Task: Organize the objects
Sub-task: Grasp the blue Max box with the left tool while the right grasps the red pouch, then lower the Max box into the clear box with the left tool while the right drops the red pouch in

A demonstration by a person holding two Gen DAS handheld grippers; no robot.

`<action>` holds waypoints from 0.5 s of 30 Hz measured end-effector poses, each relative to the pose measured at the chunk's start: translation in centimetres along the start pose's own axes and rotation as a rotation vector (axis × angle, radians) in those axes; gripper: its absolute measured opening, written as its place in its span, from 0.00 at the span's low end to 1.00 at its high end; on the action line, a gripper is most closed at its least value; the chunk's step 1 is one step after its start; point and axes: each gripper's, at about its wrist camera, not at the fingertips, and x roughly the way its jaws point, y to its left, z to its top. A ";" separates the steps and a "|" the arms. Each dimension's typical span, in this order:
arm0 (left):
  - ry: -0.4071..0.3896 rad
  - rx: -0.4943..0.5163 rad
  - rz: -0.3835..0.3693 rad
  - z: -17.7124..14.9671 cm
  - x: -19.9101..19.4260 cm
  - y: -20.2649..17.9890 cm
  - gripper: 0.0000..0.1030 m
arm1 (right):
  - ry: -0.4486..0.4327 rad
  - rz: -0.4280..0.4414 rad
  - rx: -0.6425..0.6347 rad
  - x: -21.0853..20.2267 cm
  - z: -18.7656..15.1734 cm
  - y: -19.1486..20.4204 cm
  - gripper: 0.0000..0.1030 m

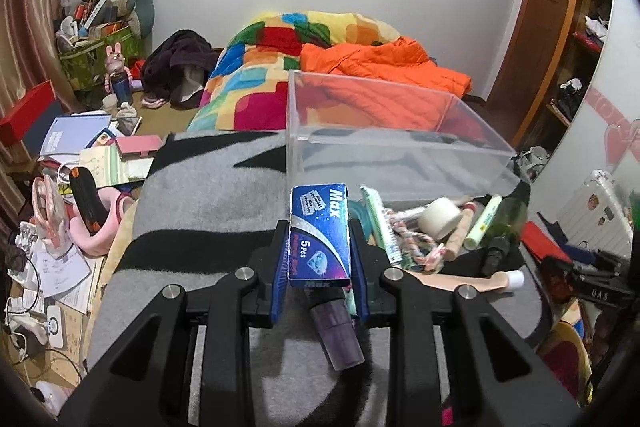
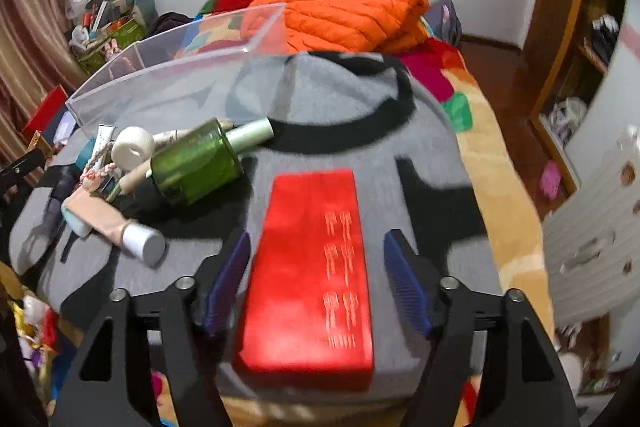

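Clear box (image 1: 400,147): stands empty on the grey blanket (image 1: 208,195); nothing sorted yet.
Red case (image 2: 308,267): lies between the right hand-held gripper (image 2: 316,283) pads, untouched, jaws wide.
Blue blade box (image 1: 320,235): clamped in the left hand-held gripper (image 1: 320,267), just short of the clear box.
Pile (image 1: 436,227): bottle, tubes and tape left beside it.

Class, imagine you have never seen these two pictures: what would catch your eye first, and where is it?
A blue box marked "Max" sits clamped between the left gripper fingers, in front of an empty clear bin. In the right wrist view, a bright red box lies on the grey blanket between the open right gripper fingers. An orange jacket glows behind.
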 end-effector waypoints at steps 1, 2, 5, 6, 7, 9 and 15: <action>-0.003 0.003 -0.002 0.1 -0.1 -0.1 0.26 | 0.003 0.011 0.018 -0.1 -0.4 -0.3 0.66; -0.006 0.007 -0.003 0.2 -0.2 -0.3 0.26 | 0.009 0.013 0.028 -0.3 -0.8 -0.4 0.66; -0.009 0.010 -0.014 0.7 -0.2 -0.4 0.26 | 0.010 -0.005 0.011 -0.6 -1.7 -0.1 0.63; -0.010 0.010 -0.018 1.0 -0.1 -0.4 0.26 | 0.005 -0.016 -0.002 -0.7 -1.8 0.2 0.59; -0.012 0.012 -0.019 1.3 -0.1 -0.5 0.26 | 0.002 -0.022 -0.017 -0.8 -1.9 0.5 0.51; -0.023 0.019 -0.014 2.0 -0.1 -0.6 0.26 | -0.005 -0.033 -0.042 -1.1 -1.9 1.0 0.51; -0.056 0.030 -0.025 4.9 0.1 -0.8 0.26 | -0.128 -0.009 -0.057 -3.8 0.9 1.4 0.51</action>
